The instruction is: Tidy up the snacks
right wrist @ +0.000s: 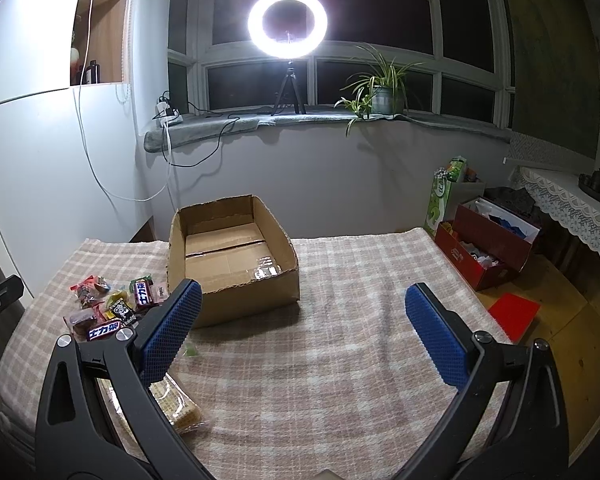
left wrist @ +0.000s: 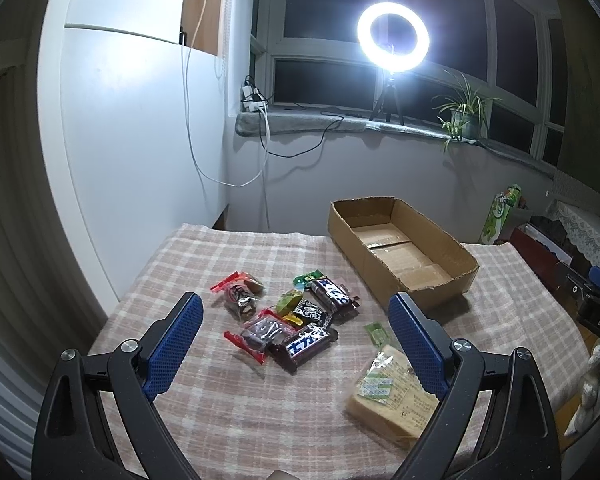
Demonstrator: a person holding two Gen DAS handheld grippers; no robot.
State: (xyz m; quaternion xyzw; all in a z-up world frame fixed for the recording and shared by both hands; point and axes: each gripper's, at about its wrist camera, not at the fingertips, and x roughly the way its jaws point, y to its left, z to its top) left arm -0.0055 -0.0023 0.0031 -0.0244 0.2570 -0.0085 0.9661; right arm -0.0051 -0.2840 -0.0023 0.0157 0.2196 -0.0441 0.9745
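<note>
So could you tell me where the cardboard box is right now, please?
The cardboard box sits open on the checked tablecloth toward the window wall, right of the snack pile in the right wrist view, apart from both open grippers.

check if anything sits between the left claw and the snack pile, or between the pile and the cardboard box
Nothing visible does. The left claw hangs open above the snack pile, with only bare plaid cloth around it. The cardboard box is open-topped and beside the pile, with clear cloth between them.
</note>
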